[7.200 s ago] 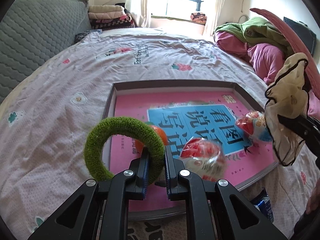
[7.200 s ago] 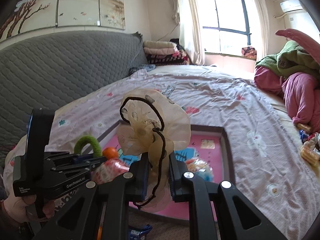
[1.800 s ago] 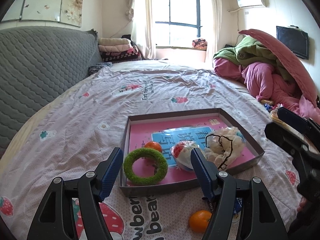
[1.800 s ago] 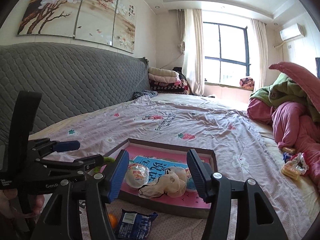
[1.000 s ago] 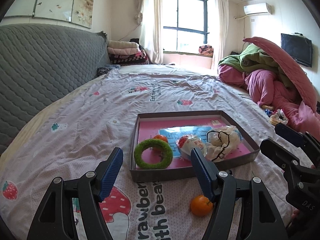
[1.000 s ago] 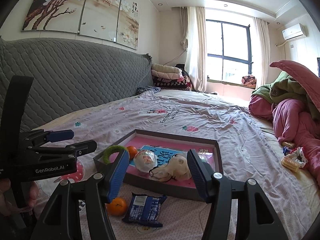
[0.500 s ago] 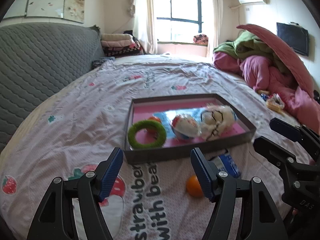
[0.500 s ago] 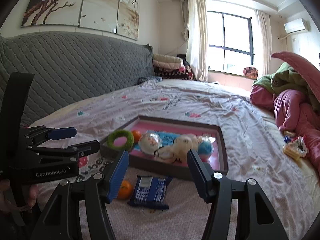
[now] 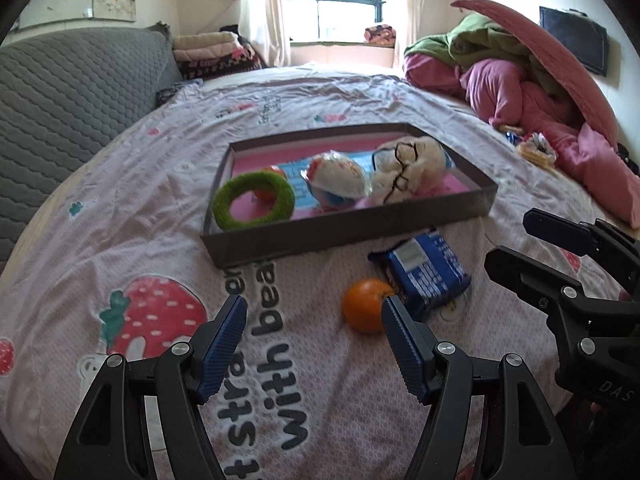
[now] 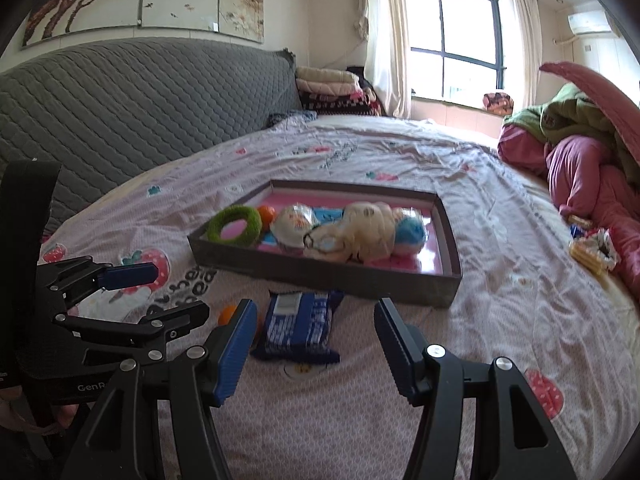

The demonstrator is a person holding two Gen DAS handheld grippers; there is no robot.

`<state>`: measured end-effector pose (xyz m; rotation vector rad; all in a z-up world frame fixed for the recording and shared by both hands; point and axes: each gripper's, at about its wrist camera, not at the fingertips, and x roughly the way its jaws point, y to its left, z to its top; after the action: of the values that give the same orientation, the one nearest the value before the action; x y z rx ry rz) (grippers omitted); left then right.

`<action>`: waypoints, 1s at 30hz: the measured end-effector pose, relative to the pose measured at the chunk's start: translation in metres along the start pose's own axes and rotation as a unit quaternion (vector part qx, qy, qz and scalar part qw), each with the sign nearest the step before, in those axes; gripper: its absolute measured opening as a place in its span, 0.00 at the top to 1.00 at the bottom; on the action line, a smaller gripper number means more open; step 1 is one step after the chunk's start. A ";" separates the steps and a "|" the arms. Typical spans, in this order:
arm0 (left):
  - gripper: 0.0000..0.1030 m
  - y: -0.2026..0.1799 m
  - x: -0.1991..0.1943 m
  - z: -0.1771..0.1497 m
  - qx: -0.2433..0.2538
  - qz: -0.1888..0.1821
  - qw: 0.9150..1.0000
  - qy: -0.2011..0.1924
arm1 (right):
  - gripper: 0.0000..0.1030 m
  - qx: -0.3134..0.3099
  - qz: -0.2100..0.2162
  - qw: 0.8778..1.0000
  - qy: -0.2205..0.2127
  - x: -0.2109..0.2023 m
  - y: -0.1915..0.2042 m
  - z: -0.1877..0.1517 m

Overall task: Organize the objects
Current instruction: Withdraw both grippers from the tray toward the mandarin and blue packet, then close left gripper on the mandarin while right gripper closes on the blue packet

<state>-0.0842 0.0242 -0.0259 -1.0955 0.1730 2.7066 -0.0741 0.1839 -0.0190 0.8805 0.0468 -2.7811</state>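
A loose orange (image 9: pixel 366 304) lies on the strawberry-print bedsheet, touching a blue snack pack (image 9: pixel 424 272). My left gripper (image 9: pixel 315 308) hangs open above the sheet, its right fingertip just in front of the orange. My right gripper (image 10: pixel 316 308) is open too, with the blue snack pack (image 10: pixel 298 330) in line between its fingers but untouched. The orange (image 10: pixel 228 314) is partly hidden behind the right gripper's left finger. Behind them the dark tray (image 9: pixel 348 232) holds a green ring (image 9: pixel 254 204), a small orange (image 9: pixel 274 172), a wrapped ball (image 9: pixel 338 178) and a cream bag with black cord (image 9: pixel 408 168).
A grey quilted headboard (image 10: pixel 140 112) runs along the left. Pink and green bedding (image 9: pixel 520 92) is piled at the right, with snack wrappers (image 10: pixel 592 252) beside it. The right gripper (image 9: pixel 509 238) is at the right edge of the left wrist view. The left gripper (image 10: pixel 180 292) is low on the left in the right wrist view.
Both grippers have sunk and tipped down toward the sheet. The orange and blue pack now sit closer and higher in both views. Neither gripper's jaw width has changed.
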 end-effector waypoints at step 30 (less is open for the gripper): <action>0.30 -0.013 0.036 -0.015 0.030 -0.015 0.998 0.049 | 0.41 0.032 0.045 0.995 0.087 0.038 -0.006 -0.006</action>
<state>-0.0961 0.0401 -0.0621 -1.2050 0.2488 2.6042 -0.1018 0.1829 -0.0458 1.1112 -0.0527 -2.6284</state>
